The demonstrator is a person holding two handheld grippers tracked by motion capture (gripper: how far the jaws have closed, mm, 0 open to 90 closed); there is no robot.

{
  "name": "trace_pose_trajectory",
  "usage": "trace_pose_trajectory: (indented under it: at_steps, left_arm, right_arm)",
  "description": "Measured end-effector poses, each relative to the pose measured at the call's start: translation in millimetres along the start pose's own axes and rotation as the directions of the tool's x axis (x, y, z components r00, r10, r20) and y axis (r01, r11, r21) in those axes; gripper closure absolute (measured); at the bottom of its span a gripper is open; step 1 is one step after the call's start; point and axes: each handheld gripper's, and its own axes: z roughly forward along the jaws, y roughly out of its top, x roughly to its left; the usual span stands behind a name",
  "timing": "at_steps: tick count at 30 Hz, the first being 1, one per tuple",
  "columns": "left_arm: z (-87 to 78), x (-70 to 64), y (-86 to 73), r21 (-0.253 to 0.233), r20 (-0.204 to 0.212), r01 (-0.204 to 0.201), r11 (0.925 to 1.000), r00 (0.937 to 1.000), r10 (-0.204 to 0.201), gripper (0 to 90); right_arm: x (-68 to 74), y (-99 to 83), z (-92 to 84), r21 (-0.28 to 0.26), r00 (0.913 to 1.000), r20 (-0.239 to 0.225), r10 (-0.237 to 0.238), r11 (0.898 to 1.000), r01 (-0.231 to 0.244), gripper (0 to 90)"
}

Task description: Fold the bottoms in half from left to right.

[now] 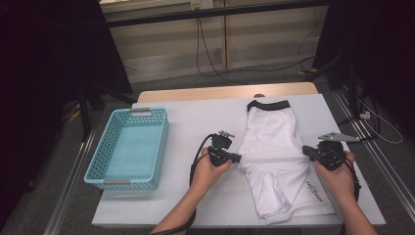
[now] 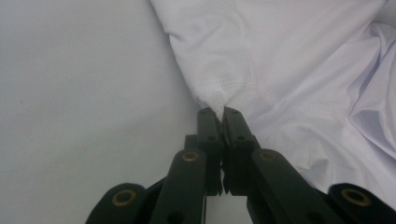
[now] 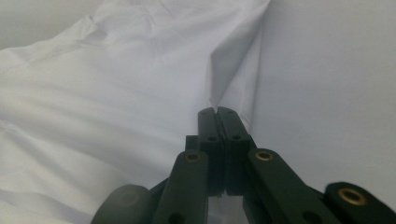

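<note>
White table [image 1: 195, 117], white shorts [image 1: 274, 147] lengthwise, black waistband [image 1: 268, 104] seemingly farthest.

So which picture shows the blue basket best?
The high view: the blue basket sits whole on the table's left side, away from the white shorts. The left gripper view and the right gripper view look along shut jaws pinching the shorts' edges.

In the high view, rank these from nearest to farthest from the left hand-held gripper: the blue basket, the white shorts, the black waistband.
1. White shorts: pinched at their left edge by the left hand-held gripper.
2. Black waistband: far end of the shorts, up and right.
3. Blue basket: off to the left.
</note>
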Motion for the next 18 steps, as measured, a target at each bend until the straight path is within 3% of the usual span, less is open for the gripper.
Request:
trace_pose_trajectory:
  at_steps: [5,7,9,12,14,18]
  left_arm:
    - [-0.3,-0.4,-1.0,0.006,0.000,0.001,1.0000,1.0000,-0.001,87.4]
    - [0.4,-0.1,-2.1,0.006,-0.004,0.008,0.9999,1.0000,-0.008,87.4]
    - [1.0,0.3,-2.8,0.012,-0.002,0.006,0.9999,1.0000,-0.006,87.5]
    - [1.8,-0.8,-2.9,0.010,-0.006,-0.004,0.9999,1.0000,0.004,87.4]
    - [1.5,-0.9,-2.9,0.013,-0.003,-0.011,0.9999,0.9999,0.011,87.1]
    - [0.0,-0.8,-3.2,0.011,-0.008,-0.018,0.9998,0.9998,0.018,85.9]
  right_arm:
    - [-2.8,-4.1,3.8,0.024,0.9995,0.029,0.014,1.000,-0.015,88.1]
    - [-3.0,-4.5,5.0,0.041,0.9978,0.067,-0.001,0.999,-0.002,87.1]
    - [-3.6,-3.7,4.5,0.025,0.9988,0.044,0.019,0.999,-0.020,85.5]
    - [-0.6,0.9,1.7,-0.003,0.9988,0.049,0.007,1.000,-0.006,81.8]
    - [3.5,3.5,1.8,-0.030,0.9995,0.025,-0.017,0.999,0.018,78.5]
    - [18.1,5.4,3.3,-0.006,0.9970,-0.042,-0.065,0.998,0.065,73.2]
